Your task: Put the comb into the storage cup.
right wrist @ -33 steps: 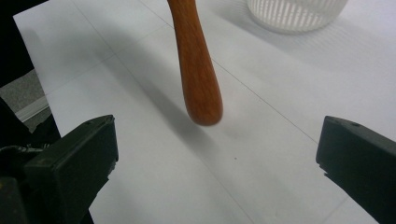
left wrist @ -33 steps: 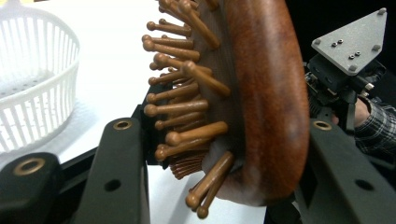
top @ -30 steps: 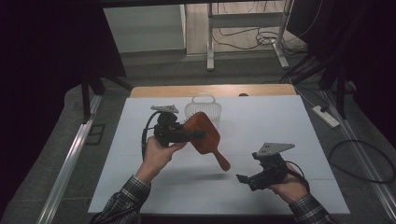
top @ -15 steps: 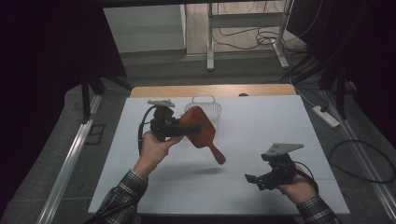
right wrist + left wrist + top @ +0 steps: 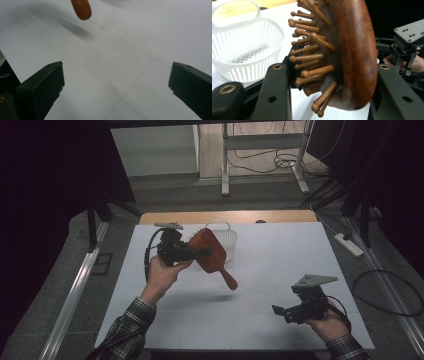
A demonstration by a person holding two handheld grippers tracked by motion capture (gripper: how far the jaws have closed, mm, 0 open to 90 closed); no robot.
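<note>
Your left gripper (image 5: 200, 252) has its jaws clamped on the head of the wooden hairbrush (image 5: 212, 255), one jaw against the smooth reddish back and the other on the bristle side. You hold the brush clear of the bench (image 5: 280, 245), left of centre and toward the far side, its shadow lying on the white surface below. The head stands on edge, with the handle slanting down and to the right, toward your other hand. In the left gripper view the round-tipped wooden bristles (image 5: 312, 60) point toward the white basket (image 5: 224, 239). That basket sits on the bench just beyond the brush, at the far edge of the white surface, with nothing inside it.

Your right gripper (image 5: 281, 311) is low over the near right part of the bench, well apart from the brush. Its jaws are spread wide with bare bench between them. In the right gripper view the rounded end of the brush handle (image 5: 81, 9) hangs at the top.
</note>
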